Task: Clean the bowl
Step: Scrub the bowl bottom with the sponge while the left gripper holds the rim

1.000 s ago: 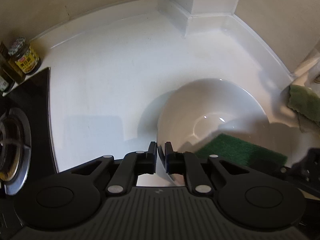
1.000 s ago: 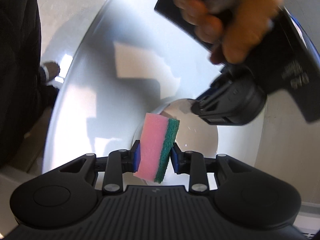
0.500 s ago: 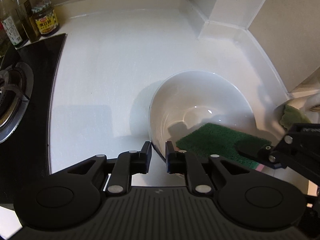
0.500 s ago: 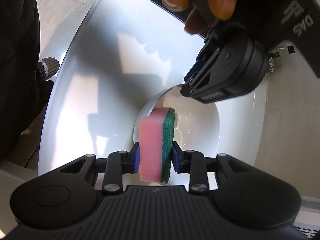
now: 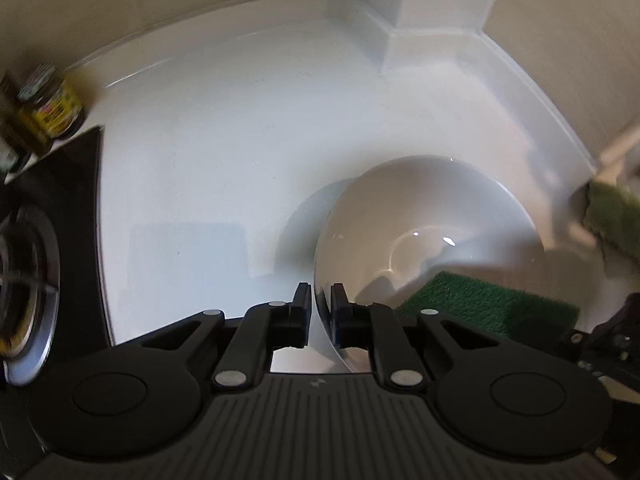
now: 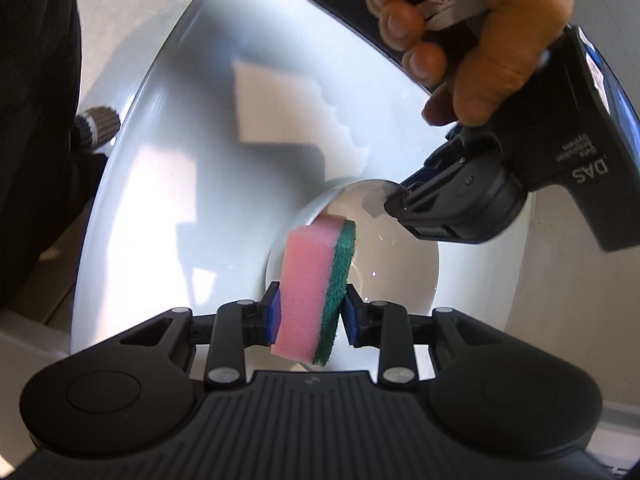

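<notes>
Left wrist view: the white bowl [image 5: 432,240] is seen standing on a white counter [image 5: 240,152], and its near rim runs between the two fingers of the left gripper [image 5: 321,304]. The jaws have just been closing around that rim; one finger lies outside the bowl and one inside, with only a thin gap left, and whether the pads press on the rim cannot be told. The green face of the sponge [image 5: 480,304] is seen inside the bowl at the lower right. A stove burner [image 5: 24,280] and a jar with a yellow label [image 5: 52,108] are shown at the left edge, blurred, and a green cloth [image 5: 612,220] at the right edge; none of these appear in the other view.

The right wrist view alone shows the pink side of the sponge [image 6: 316,284], which is clamped upright between the blue pads of the right gripper [image 6: 310,312] above the bowl [image 6: 392,272]. Only here is a bare hand [image 6: 476,36] seen, wrapped around the handle of the left gripper [image 6: 404,196], whose tip meets the bowl's far rim. A dark sleeve [image 6: 36,120] is shown at the left.
</notes>
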`<state>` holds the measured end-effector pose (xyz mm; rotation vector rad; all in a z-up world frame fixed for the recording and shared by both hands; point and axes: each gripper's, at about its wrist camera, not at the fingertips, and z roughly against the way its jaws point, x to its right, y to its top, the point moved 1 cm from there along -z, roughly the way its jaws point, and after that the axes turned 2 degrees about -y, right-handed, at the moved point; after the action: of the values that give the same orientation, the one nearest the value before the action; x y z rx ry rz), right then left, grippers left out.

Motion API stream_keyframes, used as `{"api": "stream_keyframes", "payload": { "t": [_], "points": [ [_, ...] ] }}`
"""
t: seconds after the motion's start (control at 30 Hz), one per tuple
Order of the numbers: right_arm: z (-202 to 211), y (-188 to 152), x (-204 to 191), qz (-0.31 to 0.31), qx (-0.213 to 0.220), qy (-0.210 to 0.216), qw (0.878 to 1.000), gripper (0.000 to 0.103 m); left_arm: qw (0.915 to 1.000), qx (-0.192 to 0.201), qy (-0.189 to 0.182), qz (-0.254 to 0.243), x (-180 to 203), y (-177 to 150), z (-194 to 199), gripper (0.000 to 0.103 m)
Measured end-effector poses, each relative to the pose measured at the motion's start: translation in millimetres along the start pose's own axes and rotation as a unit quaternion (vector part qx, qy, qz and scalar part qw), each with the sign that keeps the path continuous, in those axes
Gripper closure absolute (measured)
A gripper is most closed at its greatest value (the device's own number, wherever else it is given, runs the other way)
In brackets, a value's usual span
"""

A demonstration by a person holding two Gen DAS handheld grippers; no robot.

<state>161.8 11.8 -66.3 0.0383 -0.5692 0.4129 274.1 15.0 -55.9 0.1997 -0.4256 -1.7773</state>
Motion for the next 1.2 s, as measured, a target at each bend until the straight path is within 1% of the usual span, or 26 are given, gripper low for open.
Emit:
{"api": "stream_keyframes", "payload": {
  "t": [0.13,0.23,0.33,0.4,0.5,0.57,0.63,0.7,0.77,0.83,0.97,1.03,1.1,1.2],
  "points": [
    [-2,-4,2,-0.011,0.004,0.002,1.000,0.076,0.9980,0.011,-0.024,0.057,-8,-22,14,0.088],
    [-2,-4,1,-0.009,0.002,-0.001,1.000,0.076,0.9965,0.018,-0.018,0.079,-6,-33,19,0.089],
    [1,1,0,-0.010,0.002,-0.001,1.000,0.076,0.9981,0.014,-0.002,0.061,2,-33,17,0.087],
    [3,3,1,-0.014,0.008,0.002,1.000,0.076,0.9989,0.010,0.010,0.044,4,-30,15,0.089],
    [7,5,1,-0.021,0.021,0.009,1.000,0.076,0.9998,0.005,0.018,0.002,6,-21,10,0.091],
    [7,4,0,-0.022,0.028,0.011,0.999,0.076,0.9995,0.000,0.018,-0.024,7,-14,6,0.090],
    [7,3,-1,-0.012,0.025,0.010,1.000,0.076,0.9985,-0.006,0.013,-0.054,7,-7,2,0.089],
    [4,-4,-3,0.018,0.009,0.004,1.000,0.076,0.9982,-0.009,0.008,-0.059,3,2,-1,0.089],
    [-1,-10,-4,0.035,-0.007,-0.007,0.999,0.076,0.9992,-0.009,0.003,-0.040,-3,8,-2,0.090],
    [-2,-10,-1,0.027,-0.009,-0.008,1.000,0.076,0.9999,-0.007,-0.001,-0.014,-7,8,-1,0.091],
    [-2,-12,0,0.014,-0.004,-0.006,1.000,0.076,0.9990,0.000,-0.011,0.043,-14,-7,11,0.090],
    [-2,-14,2,0.008,-0.001,-0.004,1.000,0.076,0.9978,0.005,-0.013,0.064,-14,-17,18,0.090],
    [-1,-14,2,0.008,0.000,-0.004,1.000,0.076,0.9969,0.010,-0.011,0.077,-11,-24,23,0.090],
    [2,-11,6,-0.001,0.000,-0.003,1.000,0.076,0.9965,0.017,0.003,0.082,-5,-31,25,0.090]
  ]
}}
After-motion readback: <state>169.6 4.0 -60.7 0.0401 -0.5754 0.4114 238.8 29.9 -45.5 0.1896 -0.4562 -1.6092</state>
